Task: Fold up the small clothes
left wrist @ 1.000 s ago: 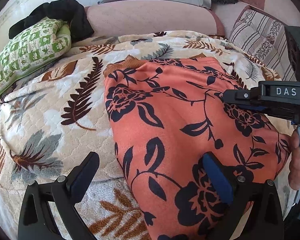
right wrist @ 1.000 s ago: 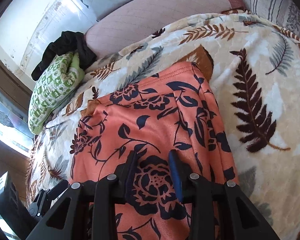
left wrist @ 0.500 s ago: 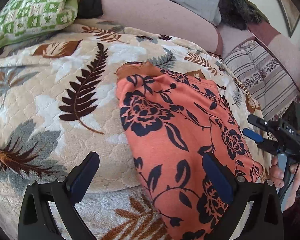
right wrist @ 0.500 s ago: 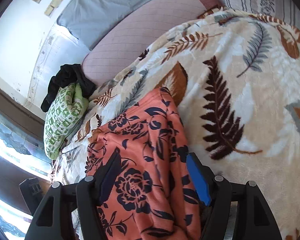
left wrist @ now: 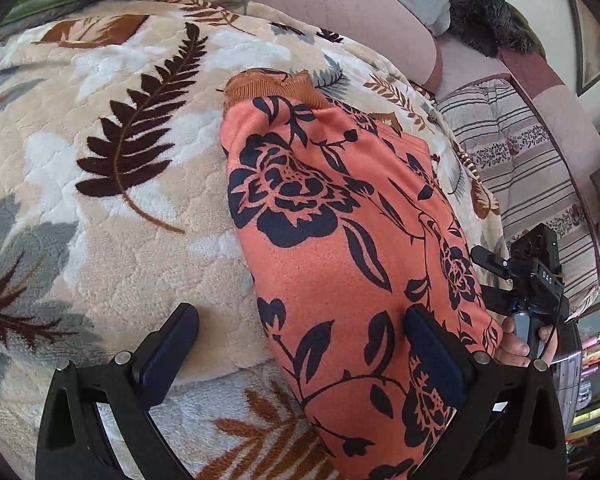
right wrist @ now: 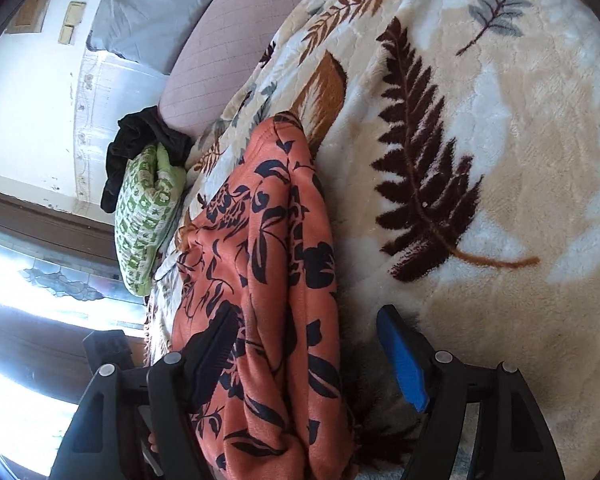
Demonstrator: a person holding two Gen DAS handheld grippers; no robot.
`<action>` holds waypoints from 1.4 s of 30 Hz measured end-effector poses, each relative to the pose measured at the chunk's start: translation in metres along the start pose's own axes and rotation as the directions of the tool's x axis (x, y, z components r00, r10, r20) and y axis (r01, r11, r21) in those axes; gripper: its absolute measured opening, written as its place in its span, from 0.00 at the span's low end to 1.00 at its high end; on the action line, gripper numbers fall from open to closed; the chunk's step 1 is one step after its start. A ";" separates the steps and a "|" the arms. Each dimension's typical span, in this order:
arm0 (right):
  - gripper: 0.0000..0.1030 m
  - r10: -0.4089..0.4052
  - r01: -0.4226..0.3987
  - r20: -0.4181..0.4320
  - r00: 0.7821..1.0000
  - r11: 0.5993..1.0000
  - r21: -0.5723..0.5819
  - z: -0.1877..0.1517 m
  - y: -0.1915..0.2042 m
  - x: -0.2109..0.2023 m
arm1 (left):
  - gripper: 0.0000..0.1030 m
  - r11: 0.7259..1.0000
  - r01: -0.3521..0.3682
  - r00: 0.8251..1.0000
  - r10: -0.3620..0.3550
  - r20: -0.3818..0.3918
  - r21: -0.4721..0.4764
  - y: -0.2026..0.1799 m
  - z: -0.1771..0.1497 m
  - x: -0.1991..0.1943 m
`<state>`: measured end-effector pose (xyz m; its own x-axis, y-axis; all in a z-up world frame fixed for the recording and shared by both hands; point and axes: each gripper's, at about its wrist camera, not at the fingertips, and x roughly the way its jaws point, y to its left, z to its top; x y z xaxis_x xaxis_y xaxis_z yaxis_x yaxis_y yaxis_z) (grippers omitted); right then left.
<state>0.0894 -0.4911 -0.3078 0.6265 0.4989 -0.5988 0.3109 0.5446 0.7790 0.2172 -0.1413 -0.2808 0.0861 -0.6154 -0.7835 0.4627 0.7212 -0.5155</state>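
Nearest the left gripper (left wrist: pixel 300 344), its jaws stand wide and empty, one pad over the blanket (left wrist: pixel 100 200) and the other over the garment (left wrist: pixel 340 248), neither pressing on it. The right gripper (right wrist: pixel 308 352) has its jaws opening; the garment's long fold lies between them but the pads are clear of it. The garment, orange with dark flowers, lies folded lengthwise in a narrow strip on the blanket-covered bed, its ribbed brown band (left wrist: pixel 272 86) at the far end. It looks a light, soft, limp fleece that will sag and slide off a loose pinch, so the doubled near end or the band, through all layers, seems the best hold. The plush blanket probably drags on it. Bare blanket lies open on both sides; farther off are a green pillow (right wrist: pixel 148 216), a striped cushion (left wrist: pixel 520 160) and the bed's padded edge (left wrist: pixel 320 4)
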 end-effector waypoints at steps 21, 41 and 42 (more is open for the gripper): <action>0.70 -0.042 0.030 -0.058 0.997 0.978 -0.207 -0.020 0.052 0.040 | 0.94 0.990 0.141 0.989 -0.141 0.034 -0.007 -0.018 0.010 0.019; 0.39 -0.152 0.209 0.157 0.976 0.859 -0.468 -0.059 0.157 0.036 | 0.49 0.999 0.016 0.971 -0.026 0.236 0.047 -0.013 0.008 -0.072; 0.39 -0.138 0.199 0.160 0.977 0.858 -0.473 -0.062 0.163 0.038 | 0.49 0.999 0.004 0.968 -0.015 0.249 0.047 -0.010 0.007 -0.080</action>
<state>0.1199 -0.3416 -0.2150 0.6840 0.3045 -0.6629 0.0533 0.8854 0.4617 0.2117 -0.1020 -0.2108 0.2958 -0.6860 -0.6648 0.5040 0.7033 -0.5014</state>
